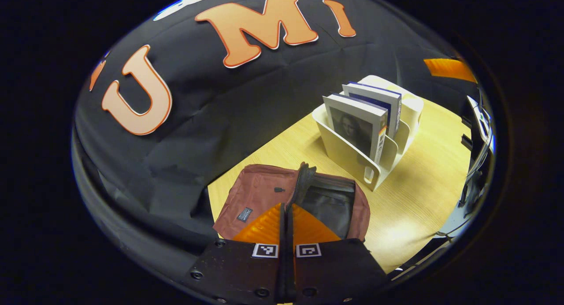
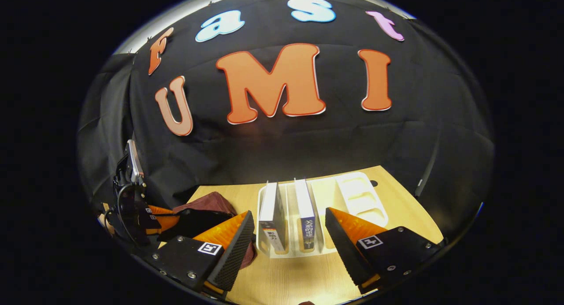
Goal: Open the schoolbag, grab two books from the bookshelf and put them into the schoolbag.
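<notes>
A maroon schoolbag (image 1: 260,190) lies on the wooden table with its top pulled open and its black lining (image 1: 328,206) showing. My left gripper (image 1: 286,212) is shut on the bag's dark zip edge (image 1: 302,177), holding it up. The same gripper (image 2: 154,217) appears at the bag (image 2: 211,203) on the left of the right gripper view. A white bookshelf (image 1: 352,159) holds two upright books (image 1: 357,126) (image 1: 374,100). My right gripper (image 2: 288,234) stands wide open just before the bookshelf (image 2: 357,195). The two book spines (image 2: 271,217) (image 2: 305,214) line up with the gap between its fingers.
The black cloth wall closes the table's far side right behind the bag and the bookshelf. Bare tabletop (image 1: 423,186) lies to the right of the bookshelf and in front of it (image 2: 291,274). Dark gear (image 1: 478,120) stands at the table's right edge.
</notes>
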Available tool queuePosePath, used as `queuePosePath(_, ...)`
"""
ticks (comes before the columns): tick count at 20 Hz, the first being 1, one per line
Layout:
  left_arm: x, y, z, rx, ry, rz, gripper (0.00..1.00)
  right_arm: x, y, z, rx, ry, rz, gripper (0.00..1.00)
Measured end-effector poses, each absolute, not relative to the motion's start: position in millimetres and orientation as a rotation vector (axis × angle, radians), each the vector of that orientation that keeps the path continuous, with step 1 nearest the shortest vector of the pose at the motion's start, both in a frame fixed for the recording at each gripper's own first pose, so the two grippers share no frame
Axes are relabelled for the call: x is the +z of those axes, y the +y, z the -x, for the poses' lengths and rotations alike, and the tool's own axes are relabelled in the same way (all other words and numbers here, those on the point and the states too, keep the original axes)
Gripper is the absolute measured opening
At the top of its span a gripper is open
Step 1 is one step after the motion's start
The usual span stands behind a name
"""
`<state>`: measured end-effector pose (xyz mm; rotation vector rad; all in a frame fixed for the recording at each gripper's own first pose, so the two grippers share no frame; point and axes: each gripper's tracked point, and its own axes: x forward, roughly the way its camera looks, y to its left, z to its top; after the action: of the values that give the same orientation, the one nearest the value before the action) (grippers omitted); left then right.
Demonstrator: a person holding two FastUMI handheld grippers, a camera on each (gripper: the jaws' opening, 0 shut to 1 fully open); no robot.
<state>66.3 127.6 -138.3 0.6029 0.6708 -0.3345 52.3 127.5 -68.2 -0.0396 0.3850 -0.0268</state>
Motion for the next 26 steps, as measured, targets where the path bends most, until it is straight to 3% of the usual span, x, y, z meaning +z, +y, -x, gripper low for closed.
queuePosePath(9, -124, 127, -89, -0.319, 0.652, -0.55, 0.01, -80, 164, -136, 0.01, 0.694, 0.117, 0.96)
queuePosePath(17, -127, 130, -96, -0.302, 0.663, -0.52, 0.01, -142, 174, -178, -0.009, 1.07, 0.201, 0.98)
queuePosePath(26, -134, 138, -101, -0.301, 0.692, -0.506, 0.01, -199, 156, -211, -0.085, 1.246, 0.155, 0.98)
